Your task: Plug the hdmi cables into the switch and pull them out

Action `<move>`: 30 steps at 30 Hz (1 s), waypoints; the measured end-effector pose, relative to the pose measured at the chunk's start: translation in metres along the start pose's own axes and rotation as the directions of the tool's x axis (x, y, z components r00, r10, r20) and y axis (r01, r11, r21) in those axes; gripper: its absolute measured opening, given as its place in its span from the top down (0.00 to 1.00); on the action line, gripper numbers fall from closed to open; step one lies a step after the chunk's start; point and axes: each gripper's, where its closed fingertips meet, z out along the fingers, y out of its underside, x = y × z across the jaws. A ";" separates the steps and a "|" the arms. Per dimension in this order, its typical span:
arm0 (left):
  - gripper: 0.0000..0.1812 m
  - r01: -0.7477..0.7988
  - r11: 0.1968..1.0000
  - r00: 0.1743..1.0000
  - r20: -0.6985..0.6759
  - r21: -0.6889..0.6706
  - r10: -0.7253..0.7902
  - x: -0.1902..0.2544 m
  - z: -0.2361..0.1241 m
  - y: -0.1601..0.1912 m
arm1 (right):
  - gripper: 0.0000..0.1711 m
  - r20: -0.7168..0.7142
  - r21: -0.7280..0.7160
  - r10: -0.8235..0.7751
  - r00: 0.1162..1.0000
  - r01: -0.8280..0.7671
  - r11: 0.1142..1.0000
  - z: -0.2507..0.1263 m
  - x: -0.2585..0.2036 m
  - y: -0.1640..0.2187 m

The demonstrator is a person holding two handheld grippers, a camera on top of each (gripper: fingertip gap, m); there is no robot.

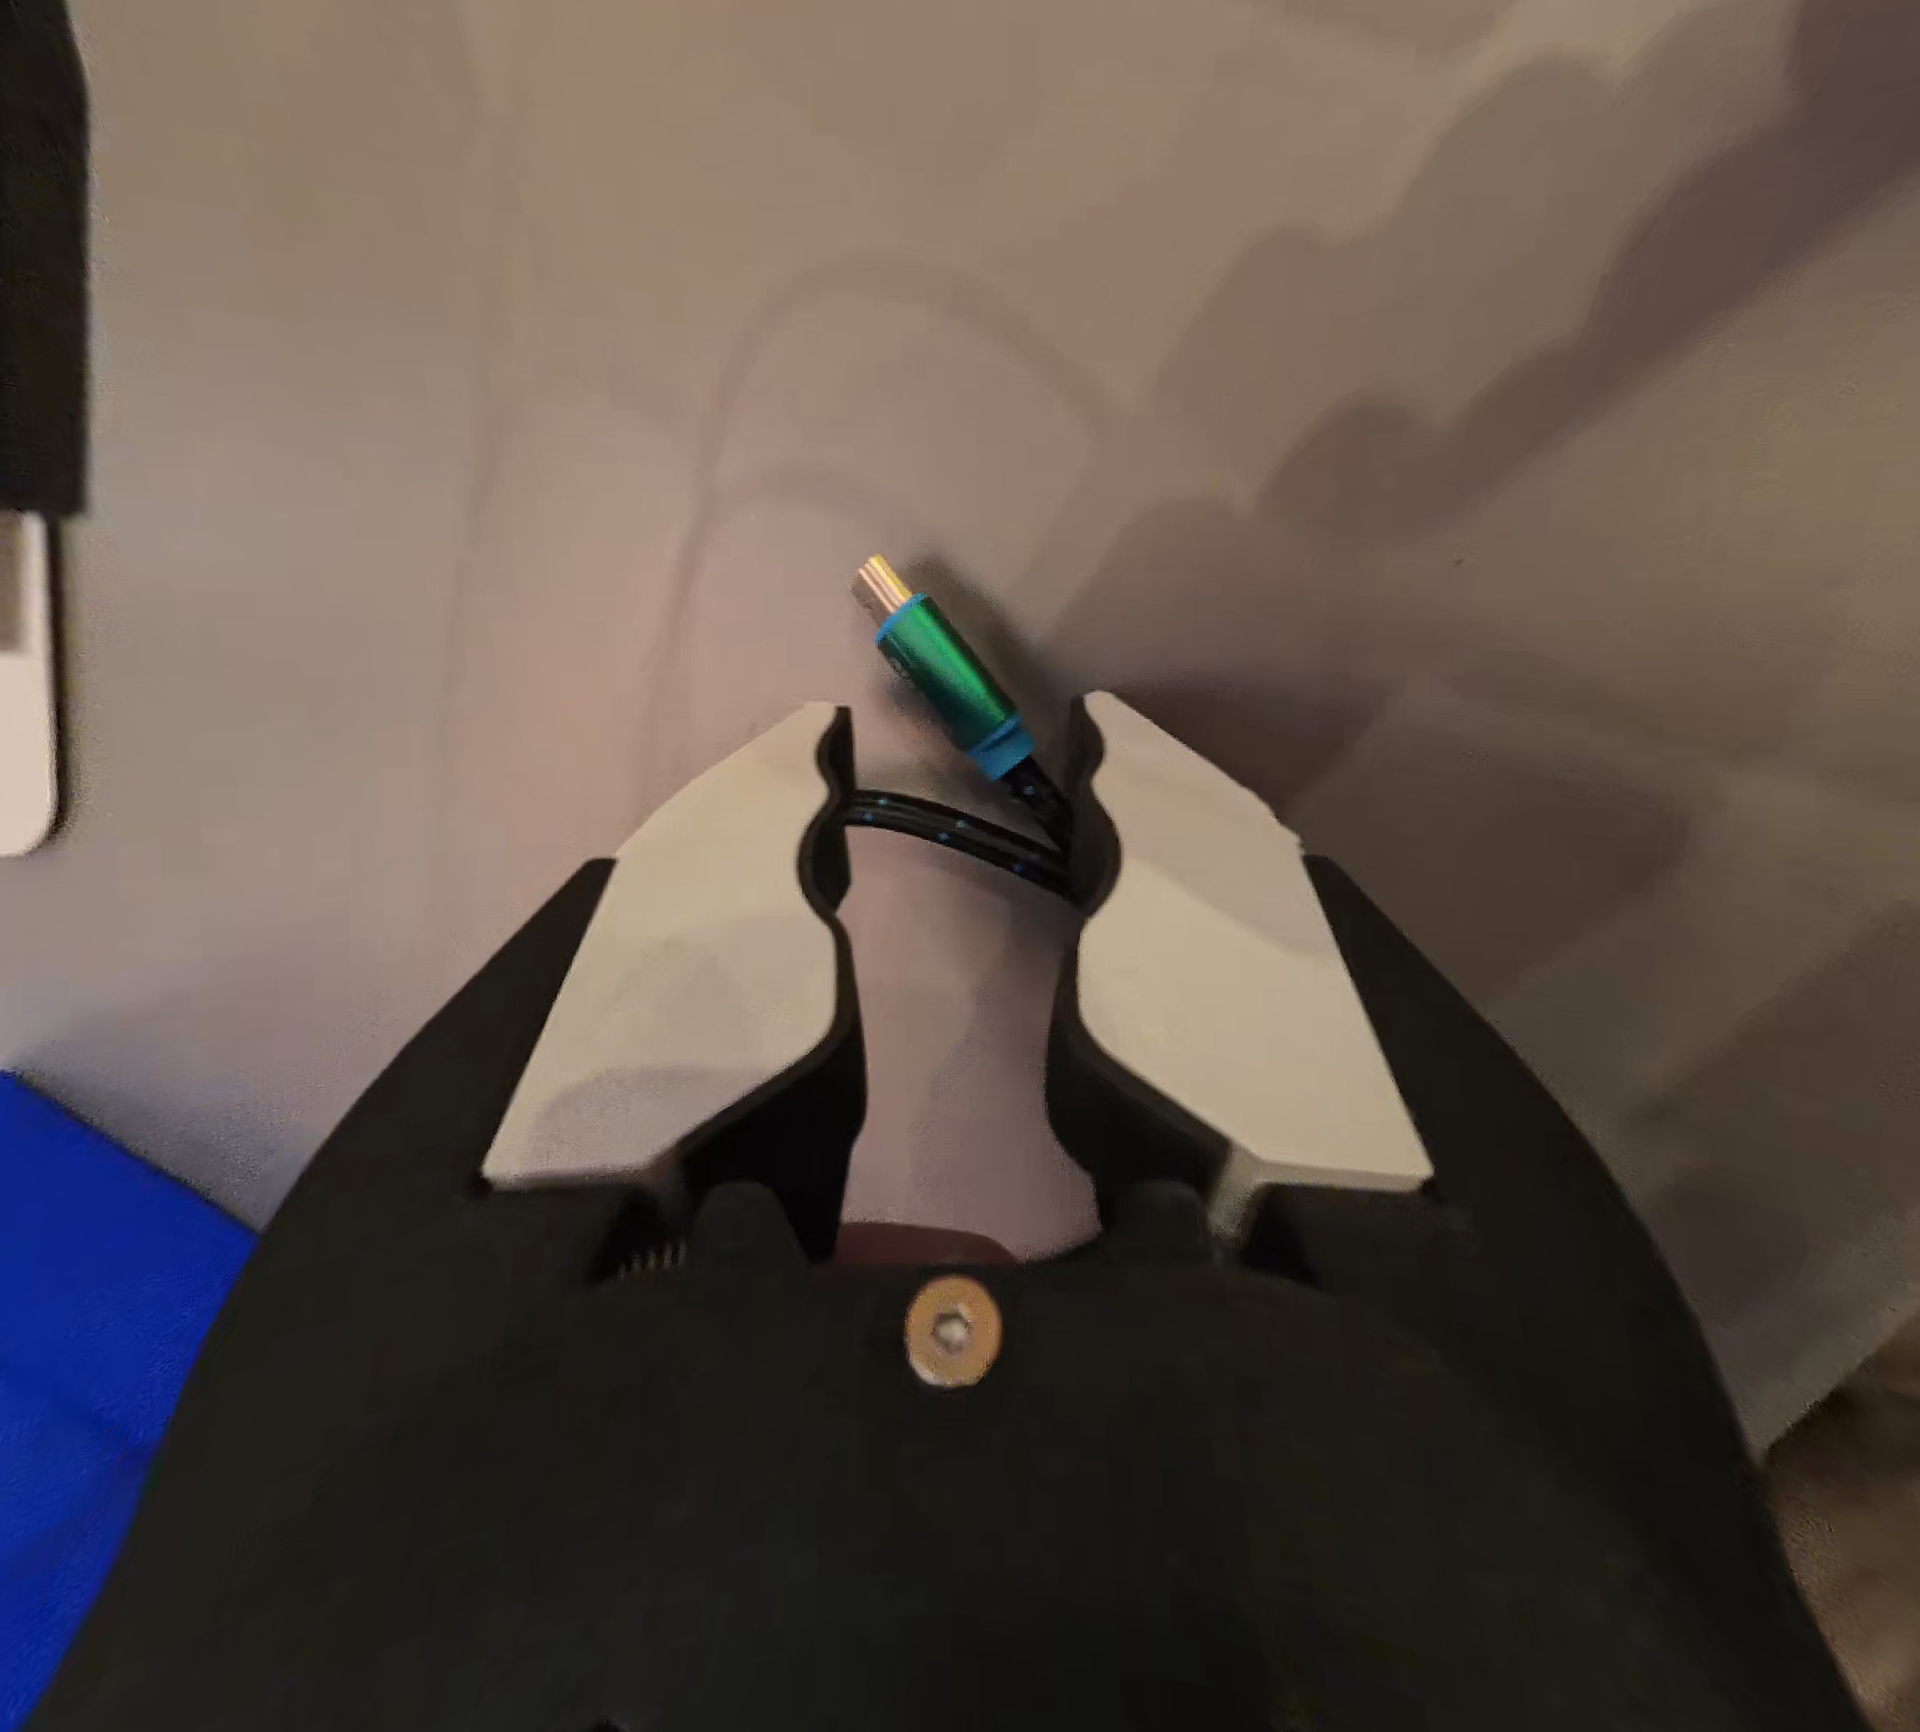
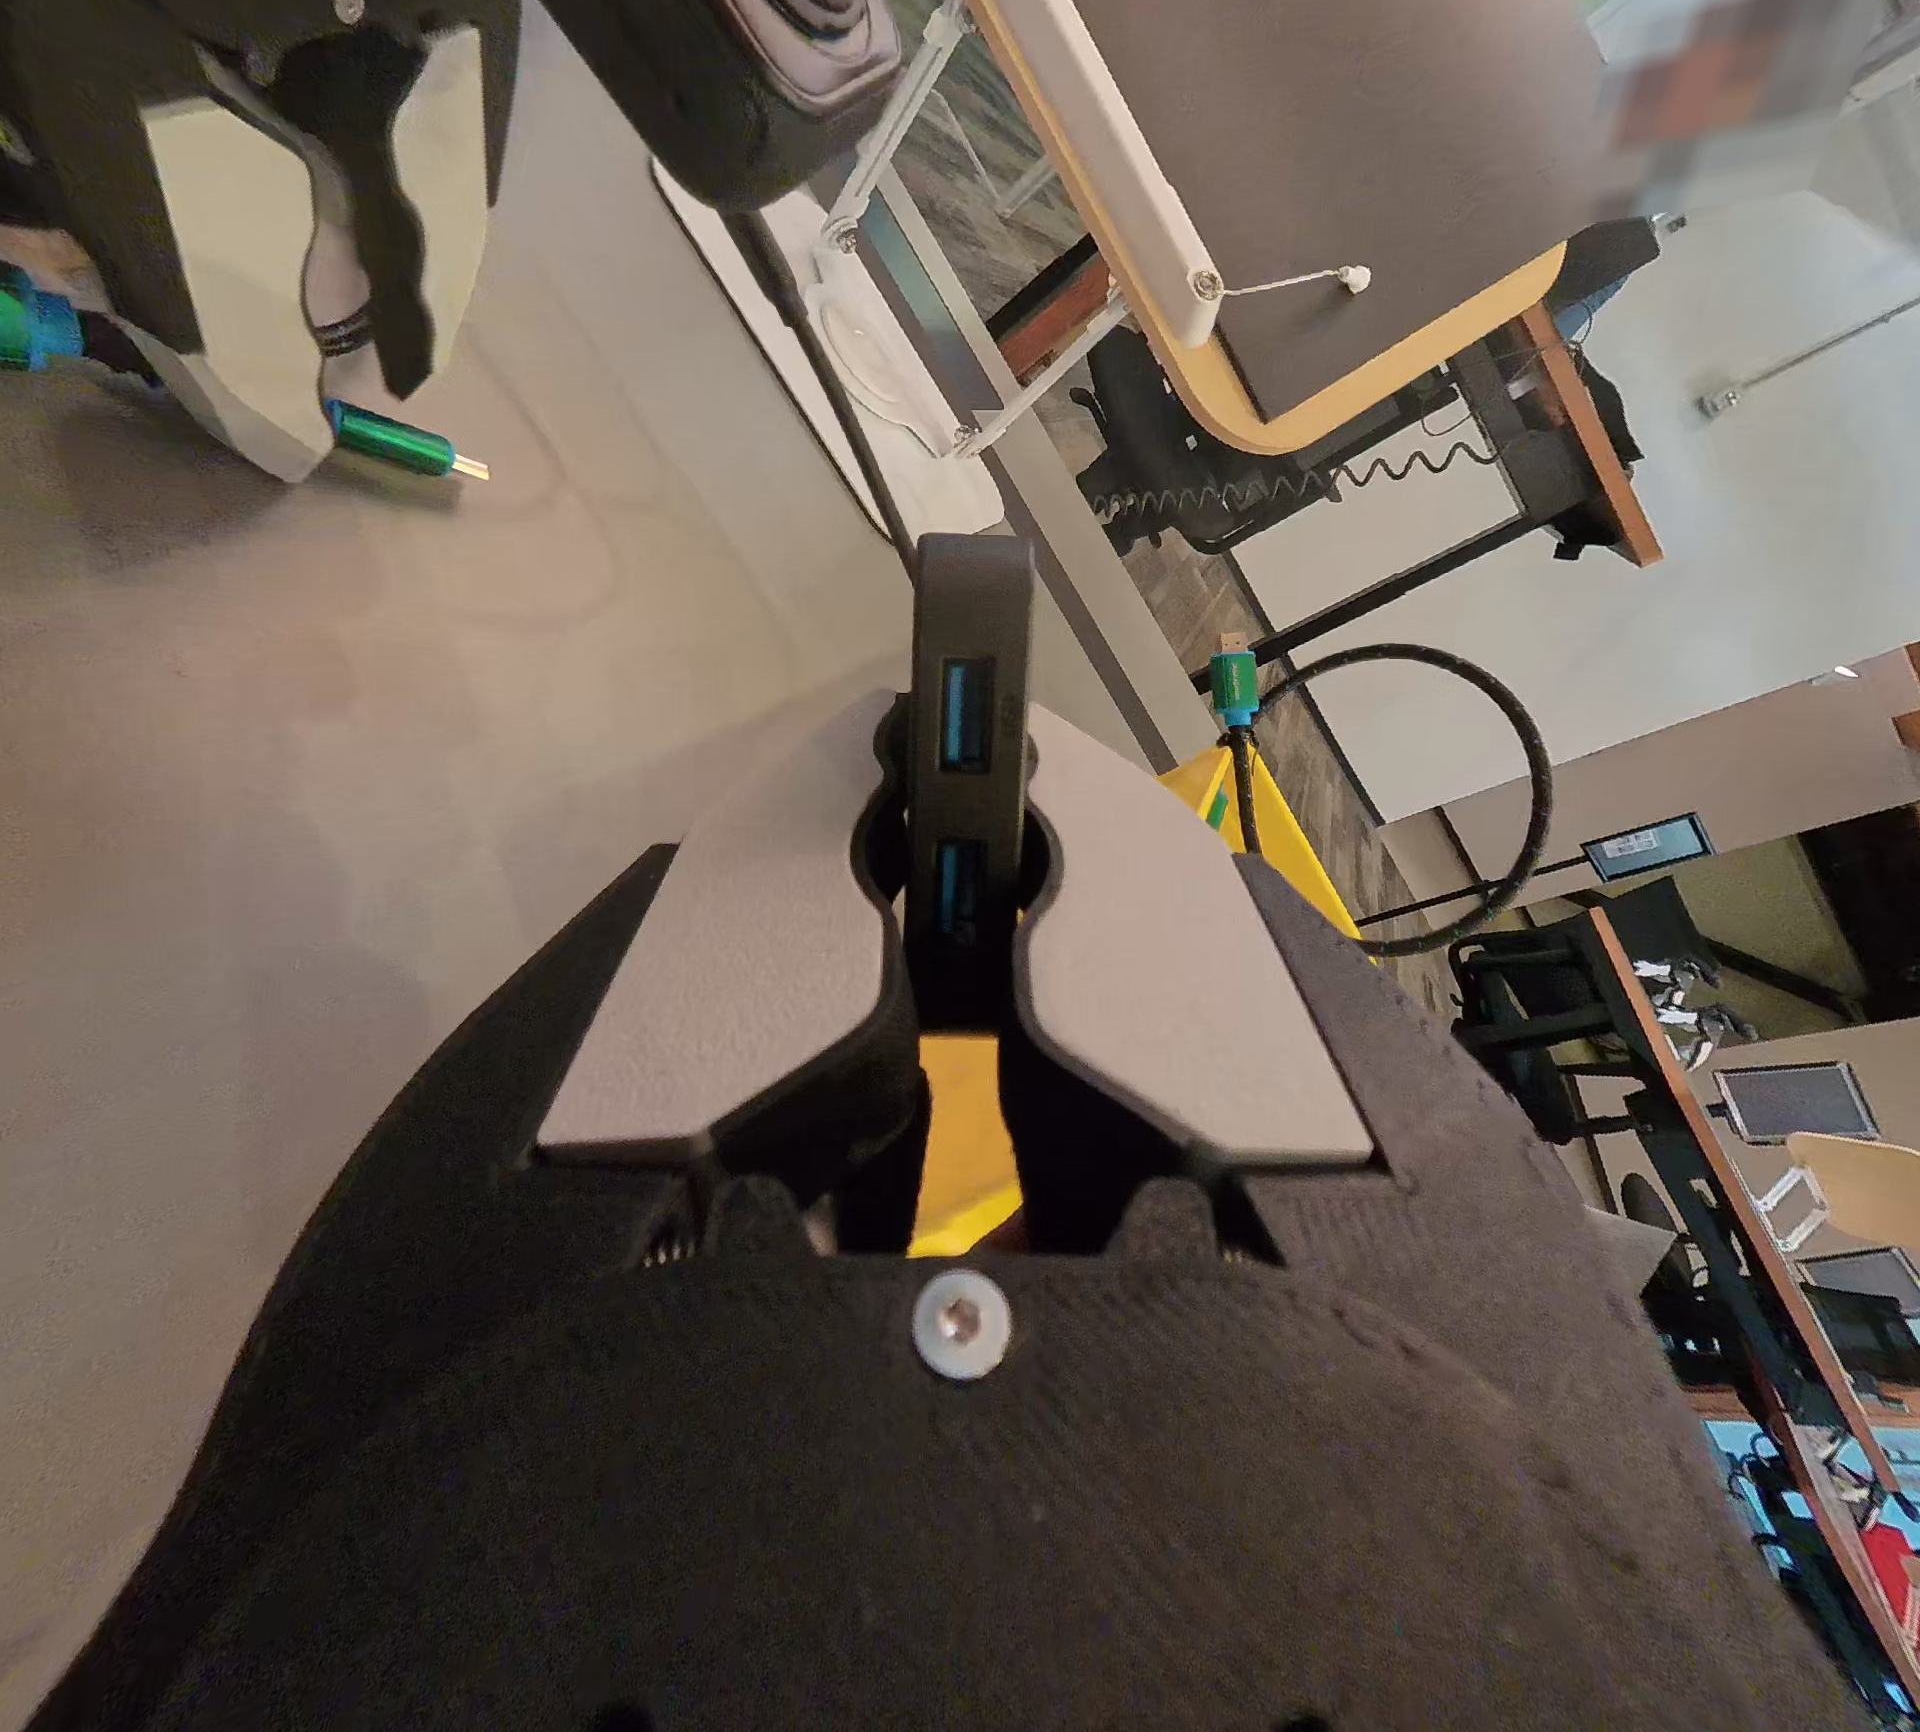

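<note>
My right gripper is shut on a black switch, held edge-up with two blue ports facing the camera. My left gripper is open, low over the grey table. A black braided cable crosses the gap between its fingers. Its green plug with a gold tip lies just past the right fingertip. In the right wrist view the left gripper is at the upper left, with that plug poking out below it. A second green plug with a looped cable is right of the switch.
A blue object lies at the lower left, and a black and white object is at the left edge. A yellow object sits behind my right gripper. Another green and blue plug end shows at the left edge. The table edge runs diagonally. The left gripper's tips are roughly 20 cm from the right gripper's. The blue object lies some 25 cm from my left tips, 40 cm from my right tips.
</note>
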 end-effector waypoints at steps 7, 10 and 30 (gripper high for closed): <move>0.92 0.102 0.992 0.991 0.074 0.072 -0.107 -0.002 0.003 -0.002 | 0.92 0.004 0.000 0.004 1.000 -0.004 1.000 0.000 -0.001 -0.001; 0.92 -0.054 0.991 0.993 0.114 0.118 0.041 0.003 0.001 -0.005 | 0.92 0.010 -0.002 0.006 1.000 -0.006 1.000 0.000 -0.003 0.001; 0.94 -0.592 0.796 0.699 0.573 0.127 0.428 -0.012 -0.103 -0.022 | 0.93 0.096 0.010 -0.284 0.954 0.284 0.959 0.022 -0.035 -0.028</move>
